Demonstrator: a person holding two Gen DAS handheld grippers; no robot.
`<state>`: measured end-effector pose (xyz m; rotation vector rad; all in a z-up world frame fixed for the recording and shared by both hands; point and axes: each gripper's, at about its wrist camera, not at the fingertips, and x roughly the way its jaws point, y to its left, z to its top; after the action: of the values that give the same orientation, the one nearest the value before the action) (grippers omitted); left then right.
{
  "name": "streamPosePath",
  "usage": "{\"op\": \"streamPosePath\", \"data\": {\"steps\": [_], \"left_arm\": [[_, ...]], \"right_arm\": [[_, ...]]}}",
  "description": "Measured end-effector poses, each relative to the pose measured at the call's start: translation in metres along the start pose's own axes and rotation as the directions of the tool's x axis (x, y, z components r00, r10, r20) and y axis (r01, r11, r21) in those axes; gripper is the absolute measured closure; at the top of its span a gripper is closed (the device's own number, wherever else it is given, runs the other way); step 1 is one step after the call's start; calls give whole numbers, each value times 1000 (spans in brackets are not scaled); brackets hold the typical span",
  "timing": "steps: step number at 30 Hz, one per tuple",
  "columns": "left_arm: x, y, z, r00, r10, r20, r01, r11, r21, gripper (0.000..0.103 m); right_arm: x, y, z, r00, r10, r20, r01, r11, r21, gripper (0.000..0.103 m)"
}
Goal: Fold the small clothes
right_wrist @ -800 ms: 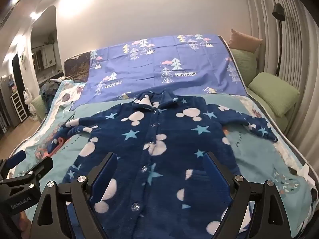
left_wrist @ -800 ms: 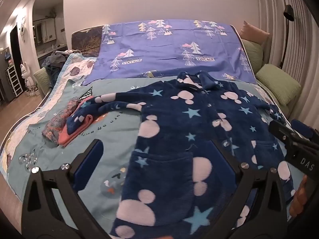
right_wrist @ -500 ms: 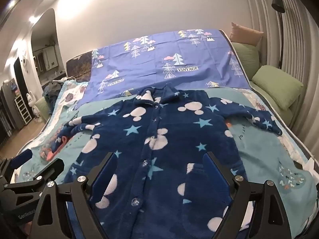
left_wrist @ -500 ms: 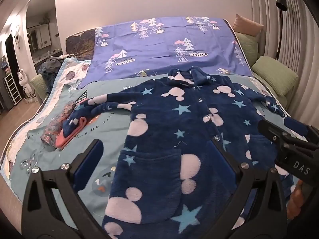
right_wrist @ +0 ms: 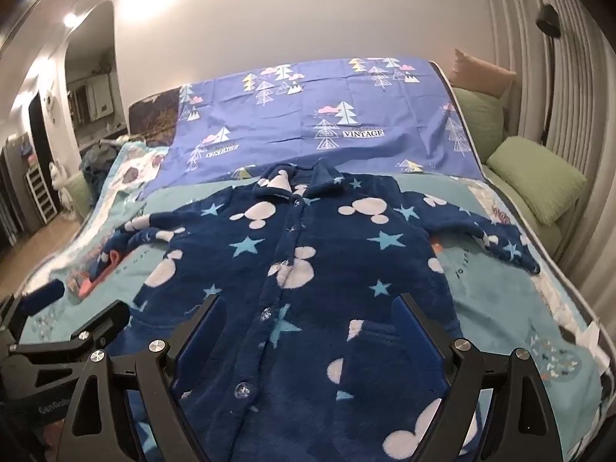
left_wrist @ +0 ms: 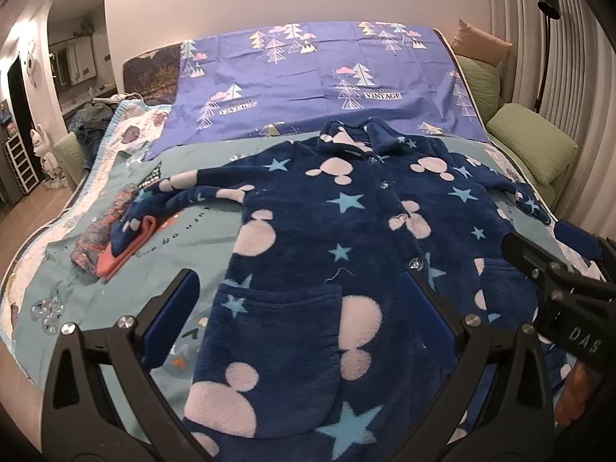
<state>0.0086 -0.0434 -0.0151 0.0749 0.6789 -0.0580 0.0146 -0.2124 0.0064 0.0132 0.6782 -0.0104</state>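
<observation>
Robe (left_wrist: 346,238) flat on bed (left_wrist: 200,254), buttoned, unfolded | both views drew nearer its hem | left hand-held gripper (left_wrist: 300,308) and right hand-held gripper (right_wrist: 308,331) agape, empty | grasp pending

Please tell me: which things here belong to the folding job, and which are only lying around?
For the job:
- dark blue fleece robe with stars, spread flat
- left gripper, jaws open
- right gripper, jaws open

Lying about:
- green pillow
- purple tree-print sheet
- small folded clothes pile
</observation>
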Motion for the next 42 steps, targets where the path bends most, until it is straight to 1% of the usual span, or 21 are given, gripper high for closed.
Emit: {"op": "streamPosePath", "data": {"steps": [3, 8, 12, 14, 18, 23, 27, 30, 32, 42], "left_arm": [[1, -1, 0, 1000, -1, 1, 1, 1000, 3, 1], [3, 3, -3, 1000, -15, -3, 15, 1000, -1, 1], [7, 7, -5, 1000, -18, -14, 18, 1000, -2, 1], [8, 9, -7, 1000, -17, -16, 16, 1000, -4, 1], [10, 13, -9, 1000, -9, -19, 9, 1000, -5, 1], [11, 14, -10, 1000, -10, -18, 10, 1000, -6, 1], [13, 17, -12, 1000, -20, -23, 20, 1000, -9, 1], [14, 19, -14, 999, -26, -28, 26, 1000, -11, 1], [15, 20, -15, 999, -29, -30, 28, 1000, -13, 1], [16, 22, -18, 999, -38, -28, 38, 999, -13, 1]], "right_arm": [[-1, 5, -1, 1000, -4, 14, 4, 1000, -17, 13], [-5, 5, -2, 998, 6, 58, -7, 1000, 7, 13], [-4, 11, -2, 998, -25, 64, 26, 1000, -5, 13], [-3, 14, -3, 998, -27, 58, 28, 1000, -11, 13], [0, 14, -5, 999, -28, 43, 28, 1000, 14, 13], [0, 12, -6, 998, -41, 44, 40, 999, 33, 13], [0, 13, -5, 1000, -24, 14, 24, 999, 37, 11], [2, 12, -6, 999, -45, -5, 45, 998, 54, 11], [3, 11, -7, 999, -44, -14, 45, 997, 62, 11], [-2, 11, -8, 998, -64, -6, 64, 995, 74, 11]]}}
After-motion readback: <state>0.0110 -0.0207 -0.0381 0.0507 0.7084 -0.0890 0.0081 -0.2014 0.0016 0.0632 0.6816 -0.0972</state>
